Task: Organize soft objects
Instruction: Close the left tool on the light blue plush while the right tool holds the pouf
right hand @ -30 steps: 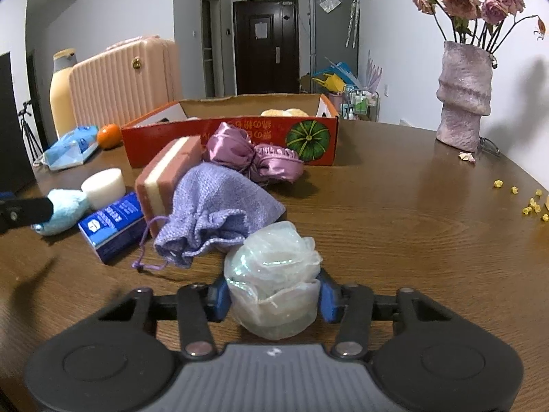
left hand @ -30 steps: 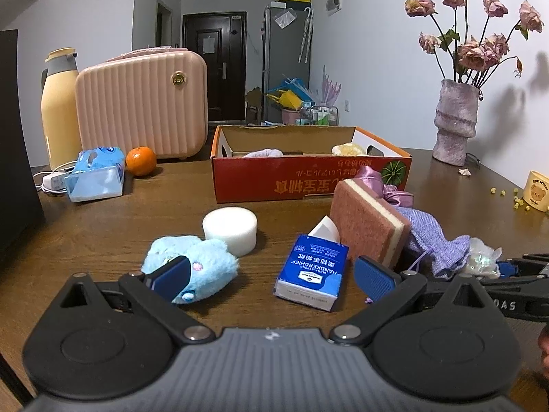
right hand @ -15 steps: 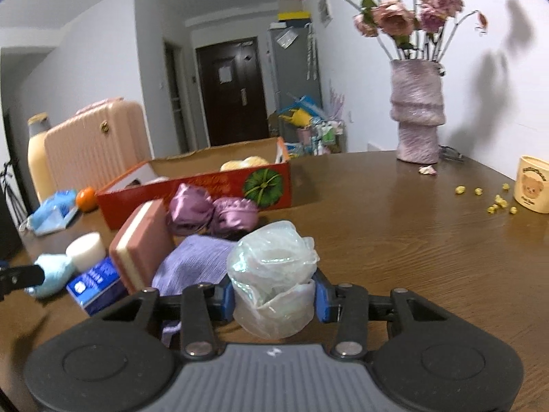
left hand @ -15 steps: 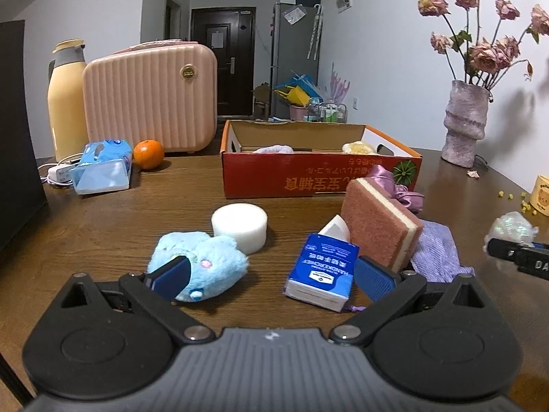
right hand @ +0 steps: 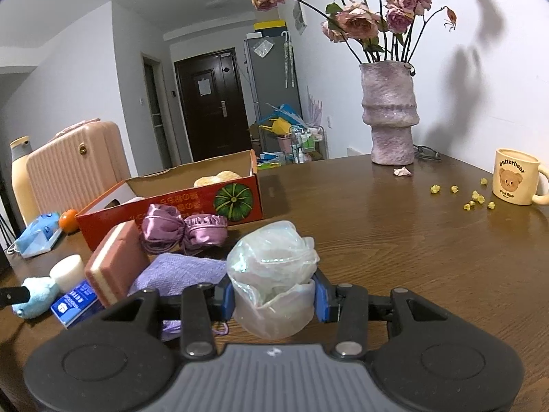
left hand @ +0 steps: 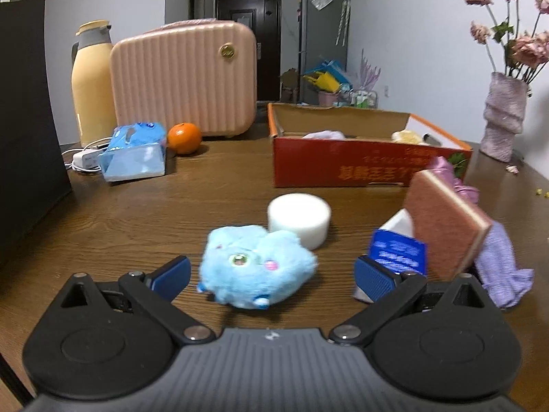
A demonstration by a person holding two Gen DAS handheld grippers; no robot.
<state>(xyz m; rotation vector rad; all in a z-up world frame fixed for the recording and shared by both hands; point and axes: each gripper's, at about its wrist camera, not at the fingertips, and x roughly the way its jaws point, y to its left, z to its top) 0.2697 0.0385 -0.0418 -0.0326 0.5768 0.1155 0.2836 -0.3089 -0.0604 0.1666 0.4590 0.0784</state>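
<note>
A: A brown wooden table [right hand: 394,240] in a dim living room, with a dark door far behind at the upper middle of both views. What are the jaws doing?

B: The right gripper [right hand: 273,297] is clenched on an iridescent mesh pouf [right hand: 272,274], lifted clear of the table at the lower middle of its frame. The left gripper [left hand: 271,274] is spread wide, with the blue plush toy [left hand: 255,269] lying between its pads, untouched as far as I can tell.

A: How far along?

B: Early, I'd judge. The red cardboard box [right hand: 171,202], left of centre, already holds a yellowish item and something pale. Outside it remain the plush, a white foam disc [left hand: 299,219], a pink sponge [left hand: 446,226], a lilac drawstring bag [right hand: 182,273], a purple satin scrunchie [right hand: 185,228] and a blue tissue pack [left hand: 398,252].

A: Anything in the way?

B: The sponge, bag and scrunchie crowd the box's near wall, so the pouf probably has to go over them. At the right stand a vase [right hand: 389,116] and a bear mug [right hand: 514,176]; at the upper left of the left view, a pink case [left hand: 185,79] and an orange [left hand: 184,138].
</note>
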